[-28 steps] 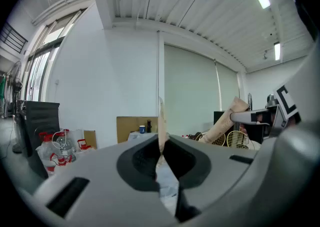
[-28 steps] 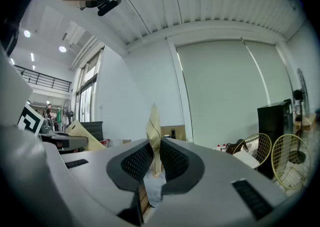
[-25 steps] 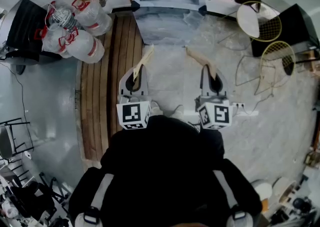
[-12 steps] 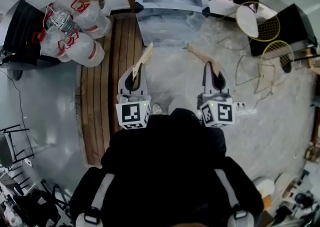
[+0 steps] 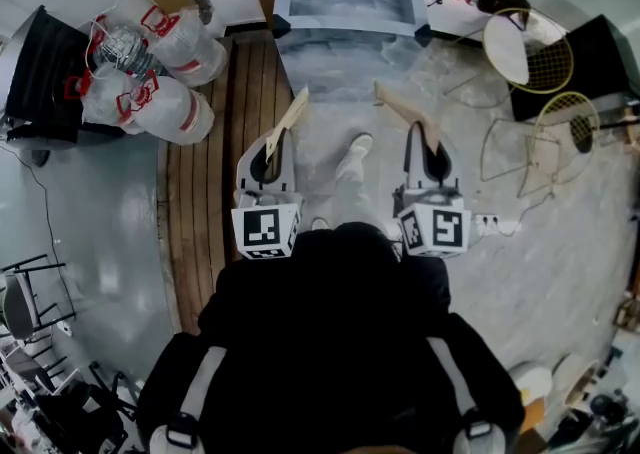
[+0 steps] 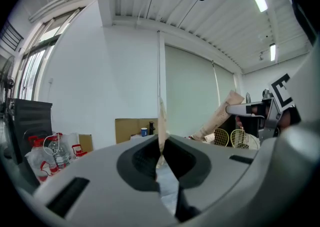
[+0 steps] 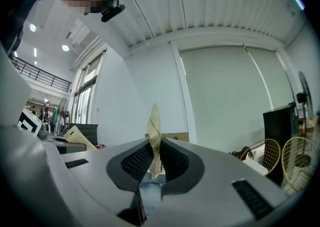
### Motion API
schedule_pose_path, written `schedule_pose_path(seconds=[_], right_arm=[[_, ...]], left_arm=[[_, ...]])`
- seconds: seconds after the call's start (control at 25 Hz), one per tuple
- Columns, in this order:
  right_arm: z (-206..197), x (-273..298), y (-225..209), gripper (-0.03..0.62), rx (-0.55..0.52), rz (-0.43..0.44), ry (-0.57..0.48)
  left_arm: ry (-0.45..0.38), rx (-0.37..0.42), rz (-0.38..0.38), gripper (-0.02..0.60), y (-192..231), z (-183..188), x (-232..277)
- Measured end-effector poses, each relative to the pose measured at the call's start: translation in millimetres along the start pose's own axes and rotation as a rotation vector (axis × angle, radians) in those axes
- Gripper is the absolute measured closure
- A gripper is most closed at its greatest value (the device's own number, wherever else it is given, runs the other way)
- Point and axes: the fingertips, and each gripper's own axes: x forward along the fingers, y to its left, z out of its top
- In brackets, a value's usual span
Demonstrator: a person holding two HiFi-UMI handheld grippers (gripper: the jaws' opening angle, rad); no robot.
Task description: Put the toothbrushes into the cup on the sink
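Observation:
In the head view my left gripper [image 5: 270, 150] is shut on a tan paper-wrapped toothbrush [image 5: 288, 120] that sticks forward and to the right. My right gripper [image 5: 428, 154] is shut on a second wrapped toothbrush [image 5: 403, 110] that angles forward-left. Both are held in front of the body over the floor. The grey marbled sink unit [image 5: 345, 37] stands ahead at the top. In the left gripper view the wrapper [image 6: 161, 118] stands upright between the jaws [image 6: 162, 143], with a small blue cup [image 6: 144, 131] far behind. In the right gripper view the wrapper [image 7: 155, 131] is pinched likewise [image 7: 154, 153].
Bags of plastic bottles [image 5: 150, 62] lie at the far left beside a wooden-slat strip [image 5: 215, 172]. Badminton rackets [image 5: 530, 47] and wire frames lie at the right. A power strip [image 5: 495, 225] lies on the floor. The person's shoe [image 5: 352, 155] is between the grippers.
The person has stepped forward: a shoe now shows between the grippers and the floor has shifted slightly. Both grippers keep their wrapped toothbrushes.

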Motion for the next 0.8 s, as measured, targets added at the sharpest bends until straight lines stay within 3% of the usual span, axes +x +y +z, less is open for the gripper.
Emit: schedule_pose_path(seconds=[0.24, 0.48, 0.8], right_arm=[[-5.2, 57.2, -27.8, 0.553, 0.018, -0.001, 0.009], [-14.4, 118.7, -55.7, 0.554, 0.016, 0.012, 0.02], [-12.2, 225.0, -108.8, 0.553, 0.037, 0.015, 0.02]], left_arm=[[0.018, 0.026, -0.009, 0.563, 6.5, 4.8, 61.1], [0.002, -0.022, 0.014, 0.563, 17.2, 11.7, 129.8], [0.002, -0.014, 0.03, 0.563, 33.1, 36.0, 240.1]])
